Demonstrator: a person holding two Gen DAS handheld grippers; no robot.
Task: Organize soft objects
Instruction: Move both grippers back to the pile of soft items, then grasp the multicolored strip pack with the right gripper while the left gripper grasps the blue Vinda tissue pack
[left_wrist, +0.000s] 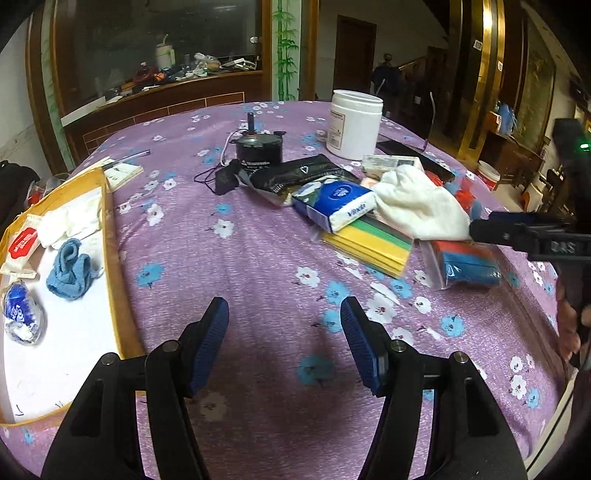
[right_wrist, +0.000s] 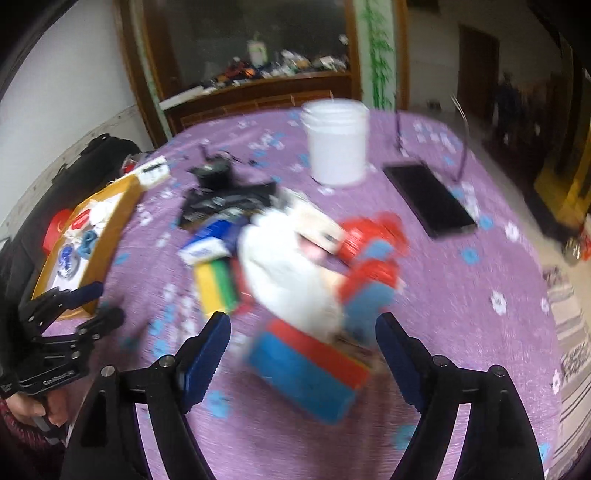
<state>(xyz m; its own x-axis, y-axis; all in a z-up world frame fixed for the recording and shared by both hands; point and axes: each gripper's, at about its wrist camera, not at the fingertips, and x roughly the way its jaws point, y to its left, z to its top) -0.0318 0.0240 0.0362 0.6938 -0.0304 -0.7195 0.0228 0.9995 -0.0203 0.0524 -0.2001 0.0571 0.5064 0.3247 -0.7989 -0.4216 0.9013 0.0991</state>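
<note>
A white cloth (left_wrist: 421, 201) (right_wrist: 284, 266) lies on a heap in the middle of the purple flowered table. Beside it are a blue tissue pack (left_wrist: 334, 205) (right_wrist: 208, 240), yellow and green sponges (left_wrist: 369, 240) (right_wrist: 216, 284) and a bagged red and blue sponge (left_wrist: 467, 264) (right_wrist: 306, 373). A yellow-rimmed tray (left_wrist: 107, 221) (right_wrist: 122, 218) at the left holds a blue rag (left_wrist: 70, 271), white cloths and a tissue packet (left_wrist: 22, 317). My left gripper (left_wrist: 284, 321) (right_wrist: 99, 301) is open over bare tablecloth beside the tray. My right gripper (right_wrist: 303, 332) is open just above the bagged sponge; one of its fingers (left_wrist: 517, 230) shows at the heap's right.
A white tub (left_wrist: 354, 123) (right_wrist: 336, 142), a small black motor (left_wrist: 258, 146), a black pouch (left_wrist: 295, 173) and a dark flat phone (right_wrist: 428, 199) stand behind the heap. A person's hand (right_wrist: 33, 410) grips the left tool. The right wrist view is blurred by motion.
</note>
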